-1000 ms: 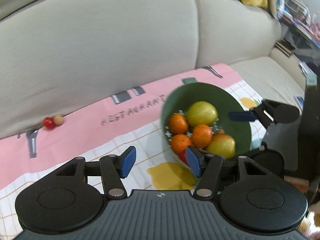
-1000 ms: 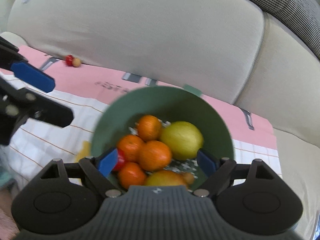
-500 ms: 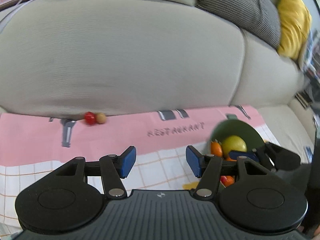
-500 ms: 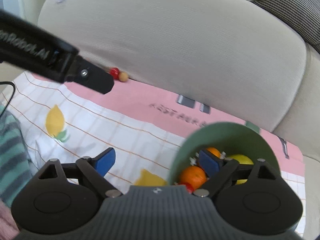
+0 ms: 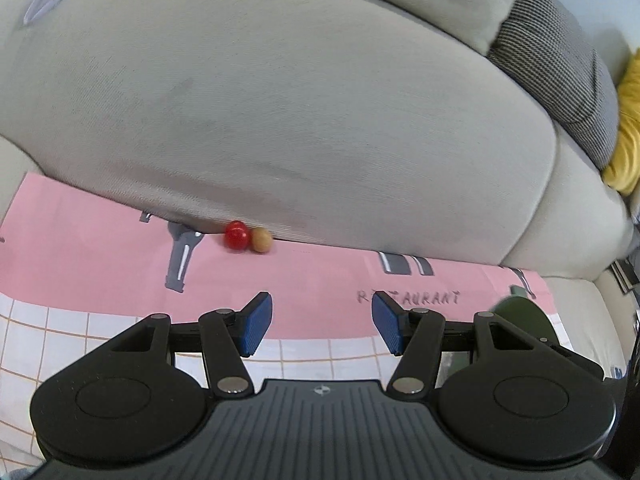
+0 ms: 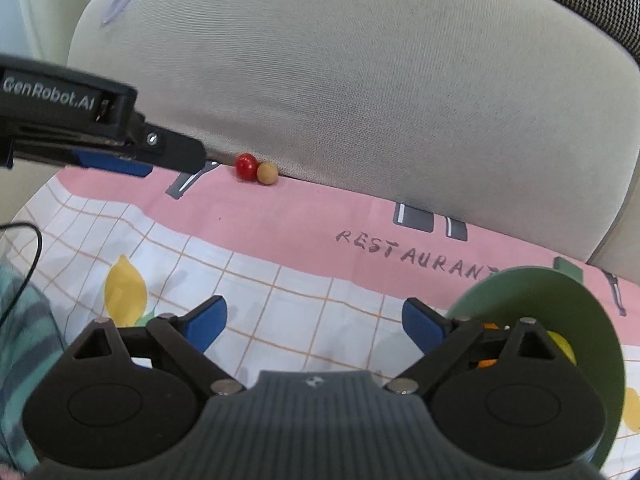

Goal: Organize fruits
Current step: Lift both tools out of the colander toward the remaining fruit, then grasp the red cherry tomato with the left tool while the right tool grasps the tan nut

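Note:
A small red fruit (image 5: 235, 235) and a small tan fruit (image 5: 262, 239) lie side by side on the pink cloth, against the foot of the sofa back; they also show in the right wrist view, red (image 6: 246, 166) and tan (image 6: 267, 173). My left gripper (image 5: 322, 322) is open and empty, short of the two fruits. My right gripper (image 6: 314, 320) is open and empty, over the checked cloth. The green bowl (image 6: 576, 300) with oranges and a yellow fruit stands beside my right finger; its rim shows in the left wrist view (image 5: 524, 312).
The beige sofa back (image 5: 280, 100) rises right behind the two fruits. The pink and checked cloth (image 6: 280, 272) covers the seat. My left gripper's finger (image 6: 120, 136) crosses the left of the right wrist view. A grey cushion (image 5: 560, 60) and a yellow one (image 5: 628, 136) lie far right.
Both grippers have swung left, away from the bowl, toward the two small fruits. The bowl has slid to the right edge of both views. Both stay open.

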Demonstrator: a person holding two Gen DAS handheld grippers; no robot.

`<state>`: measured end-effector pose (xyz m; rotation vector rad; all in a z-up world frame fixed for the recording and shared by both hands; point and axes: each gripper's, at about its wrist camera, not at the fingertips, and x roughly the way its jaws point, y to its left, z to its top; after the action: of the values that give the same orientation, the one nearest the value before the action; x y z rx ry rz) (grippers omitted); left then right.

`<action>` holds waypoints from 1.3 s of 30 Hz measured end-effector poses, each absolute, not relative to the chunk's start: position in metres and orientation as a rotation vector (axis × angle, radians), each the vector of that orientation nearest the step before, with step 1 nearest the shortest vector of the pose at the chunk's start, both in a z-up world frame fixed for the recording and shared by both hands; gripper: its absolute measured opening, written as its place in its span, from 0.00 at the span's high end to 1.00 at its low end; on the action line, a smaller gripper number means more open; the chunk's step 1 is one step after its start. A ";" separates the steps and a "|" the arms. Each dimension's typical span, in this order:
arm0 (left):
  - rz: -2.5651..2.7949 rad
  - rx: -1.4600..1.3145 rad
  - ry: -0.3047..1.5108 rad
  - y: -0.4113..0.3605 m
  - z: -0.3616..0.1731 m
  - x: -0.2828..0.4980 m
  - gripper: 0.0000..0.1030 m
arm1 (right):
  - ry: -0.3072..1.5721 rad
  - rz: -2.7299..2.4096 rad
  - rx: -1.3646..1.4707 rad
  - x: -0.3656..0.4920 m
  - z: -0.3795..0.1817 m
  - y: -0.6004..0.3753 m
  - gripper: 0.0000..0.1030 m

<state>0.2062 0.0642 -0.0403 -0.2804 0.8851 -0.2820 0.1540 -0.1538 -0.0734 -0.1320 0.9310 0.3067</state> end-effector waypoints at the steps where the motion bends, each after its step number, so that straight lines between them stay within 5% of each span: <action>1: -0.278 -0.286 0.887 0.066 -0.043 0.209 0.34 | 0.930 0.306 -0.129 0.158 -0.075 -0.153 0.11; 12: -0.201 -0.330 0.917 0.089 -0.074 0.240 0.35 | 0.894 0.336 -0.098 0.205 -0.084 -0.135 0.17; 31: -0.241 -0.219 0.958 0.090 -0.124 0.311 0.59 | 0.862 0.478 -0.146 0.283 -0.136 -0.083 0.69; 39: -0.279 -0.188 0.964 0.092 -0.141 0.326 0.61 | 0.833 0.513 -0.184 0.297 -0.154 -0.069 0.71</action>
<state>0.3257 0.0921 -0.1414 -0.1880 0.9639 -0.2792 0.2972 -0.0691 -0.1537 -0.1838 0.8334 0.5130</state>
